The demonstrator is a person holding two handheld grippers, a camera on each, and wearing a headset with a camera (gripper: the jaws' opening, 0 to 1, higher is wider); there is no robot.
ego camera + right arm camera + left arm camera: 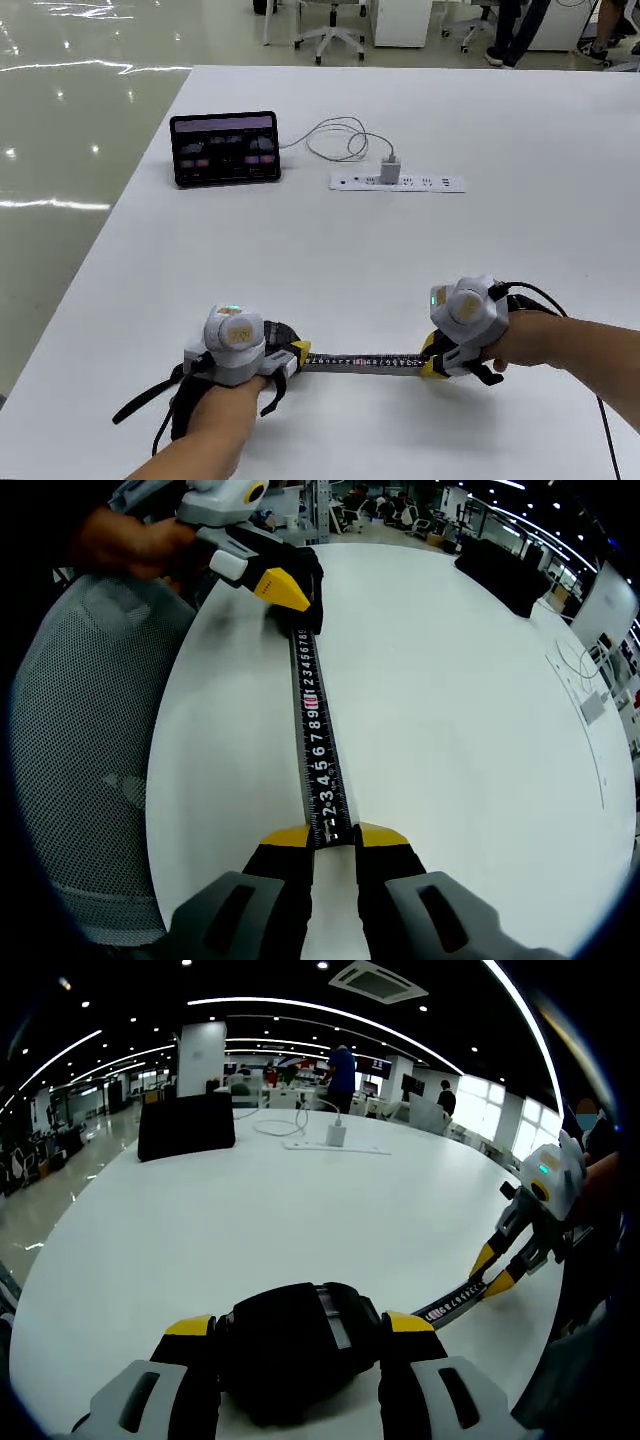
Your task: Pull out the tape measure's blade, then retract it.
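Note:
The black tape measure case (300,1345) sits on the white table between the yellow-tipped jaws of my left gripper (290,357), which is shut on it. Its blade (362,362) runs out to the right, flat along the table. The numbered blade (316,735) ends between the jaws of my right gripper (331,835), shut on the blade's tip. In the head view my right gripper (432,361) is at the blade's far end, and the case (281,335) is mostly hidden under the left gripper. In the left gripper view the right gripper (497,1268) pinches the blade (452,1306).
A dark tablet (225,148) stands at the back left of the table (350,250). A white power strip (398,182) with a charger and coiled cable (340,140) lies behind the middle. A mesh chair (90,740) is beside the table edge. Office chairs stand beyond the table.

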